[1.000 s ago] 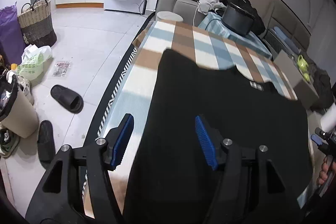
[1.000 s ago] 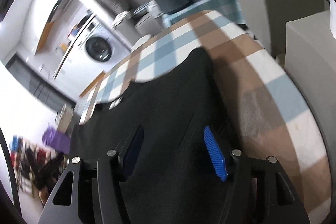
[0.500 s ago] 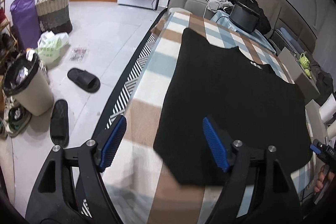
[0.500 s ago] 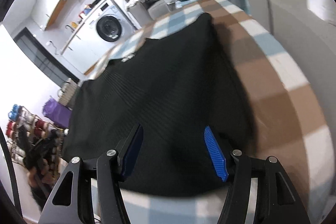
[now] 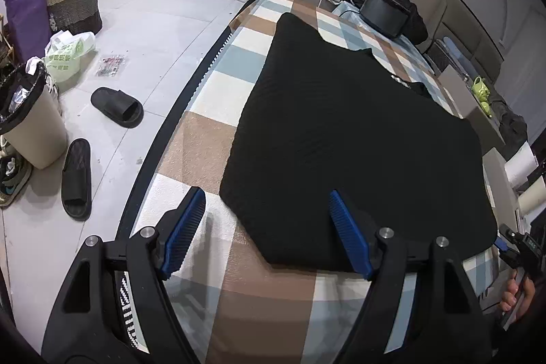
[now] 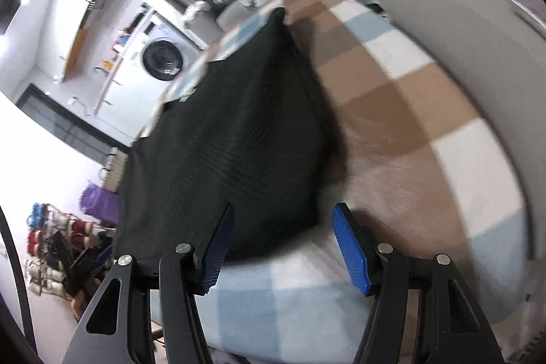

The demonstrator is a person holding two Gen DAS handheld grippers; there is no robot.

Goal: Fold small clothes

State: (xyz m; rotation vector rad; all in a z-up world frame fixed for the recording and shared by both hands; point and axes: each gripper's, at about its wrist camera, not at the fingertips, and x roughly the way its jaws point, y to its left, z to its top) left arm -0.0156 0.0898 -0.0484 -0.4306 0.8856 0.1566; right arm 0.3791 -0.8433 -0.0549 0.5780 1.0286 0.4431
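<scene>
black knit top [image 5: 344,139] lies flat on the checked tablecloth [image 5: 204,142]. left claw [image 5: 266,231] and right claw [image 6: 283,243] both gape wide, empty, over its near hem. best pinch both corners evenly, lifting together so the fold lands square.

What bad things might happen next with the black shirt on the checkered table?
1. The black garment lies flat with its near hem close to the table edge, so a careless tug might slide it off toward the floor.
2. Both the left gripper and the right gripper are open and hold nothing; a pinch might catch the checkered tablecloth along with the fabric.
3. The right wrist view is blurred, so aiming at the corner might miss.
</scene>
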